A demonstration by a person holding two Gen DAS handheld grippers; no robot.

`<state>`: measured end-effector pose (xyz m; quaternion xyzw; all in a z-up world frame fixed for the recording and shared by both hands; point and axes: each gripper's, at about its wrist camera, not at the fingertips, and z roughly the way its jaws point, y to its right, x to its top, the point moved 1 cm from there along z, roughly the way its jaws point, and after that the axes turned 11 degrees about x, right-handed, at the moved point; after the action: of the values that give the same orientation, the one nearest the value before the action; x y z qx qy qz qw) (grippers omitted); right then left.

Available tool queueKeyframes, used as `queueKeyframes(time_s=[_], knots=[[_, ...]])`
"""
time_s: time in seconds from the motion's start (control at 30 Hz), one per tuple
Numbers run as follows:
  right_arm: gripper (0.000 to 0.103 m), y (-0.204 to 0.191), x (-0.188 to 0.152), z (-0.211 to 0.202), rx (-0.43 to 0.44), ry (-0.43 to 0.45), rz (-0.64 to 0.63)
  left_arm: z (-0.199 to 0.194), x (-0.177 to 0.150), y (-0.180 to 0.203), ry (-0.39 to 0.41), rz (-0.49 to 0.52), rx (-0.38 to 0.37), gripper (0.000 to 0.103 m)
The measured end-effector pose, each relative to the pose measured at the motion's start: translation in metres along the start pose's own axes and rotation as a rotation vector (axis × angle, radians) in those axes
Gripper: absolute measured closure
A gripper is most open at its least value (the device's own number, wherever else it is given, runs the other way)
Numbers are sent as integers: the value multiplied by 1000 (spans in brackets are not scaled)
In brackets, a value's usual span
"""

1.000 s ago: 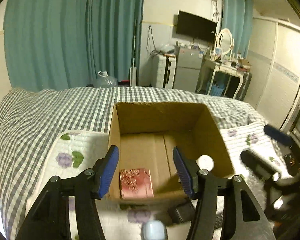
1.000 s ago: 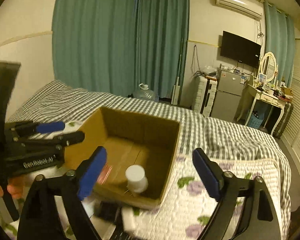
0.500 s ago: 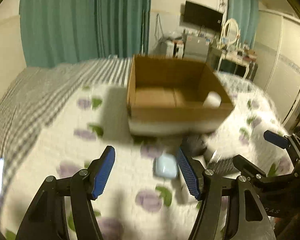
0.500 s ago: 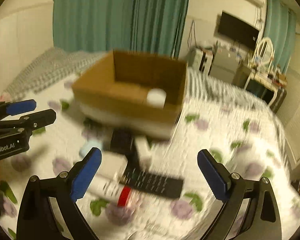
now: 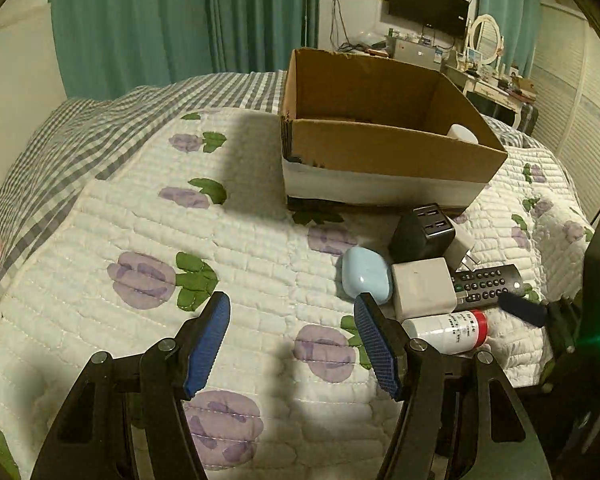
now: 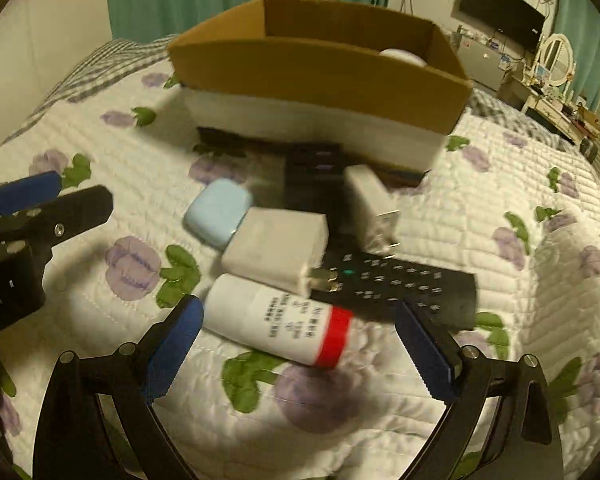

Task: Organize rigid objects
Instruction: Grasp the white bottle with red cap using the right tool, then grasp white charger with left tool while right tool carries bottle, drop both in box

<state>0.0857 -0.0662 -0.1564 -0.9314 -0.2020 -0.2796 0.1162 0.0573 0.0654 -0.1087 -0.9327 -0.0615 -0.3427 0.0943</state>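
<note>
Quilted bed [image 6: 520,184], clutter just ahead of both hand-held grippers.
Right hand-held gripper [image 6: 296,344] gapes empty over the white bottle [image 6: 278,320]; left hand-held gripper [image 5: 292,340] apart too — that bottle could roll away.

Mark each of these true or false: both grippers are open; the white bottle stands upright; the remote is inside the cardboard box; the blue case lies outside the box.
1. Both grippers are open: true; left gripper and right gripper hold nothing.
2. White bottle stands upright: false; it lies on its side on the quilt.
3. Remote is inside the cardboard box: false; it lies on the quilt.
4. Blue case lies outside the box: true.
</note>
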Motion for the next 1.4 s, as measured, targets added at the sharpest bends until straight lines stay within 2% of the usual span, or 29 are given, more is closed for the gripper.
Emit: queueKeyframes(time_s=[0.13,0.2,0.4,0.53,0.7,0.87,0.9,1.0,1.17,1.3,1.4], knots=[[7,-8,-1,13,-10,-22,-13,1,0,1,-4,4,10,36],[21,-6,-3,17,-8,-36,-7,2,0,2,-6,4,16,36],[21,-3,-3,3,22,1,-5,5,0,2,-11,6,36,36],[21,7,3,-31,58,78,-18,4,2,4,-9,9,39,36],[21,47,25,-70,-23,189,-10,-1,7,19,11,49,42,36],[21,91,42,-89,-113,248,8,3,15,48,-9,70,-13,36],[21,99,42,-90,-109,257,32,6,16,56,-18,79,-25,36],[21,112,36,-85,-66,236,89,16,17,77,-45,96,-43,36],[21,123,31,-83,-38,219,107,37,19,107,-86,110,-64,36],[21,125,29,-81,-26,210,114,52,18,119,-113,119,-62,36],[21,123,27,-76,-19,198,114,53,14,126,-106,142,-79,39]])
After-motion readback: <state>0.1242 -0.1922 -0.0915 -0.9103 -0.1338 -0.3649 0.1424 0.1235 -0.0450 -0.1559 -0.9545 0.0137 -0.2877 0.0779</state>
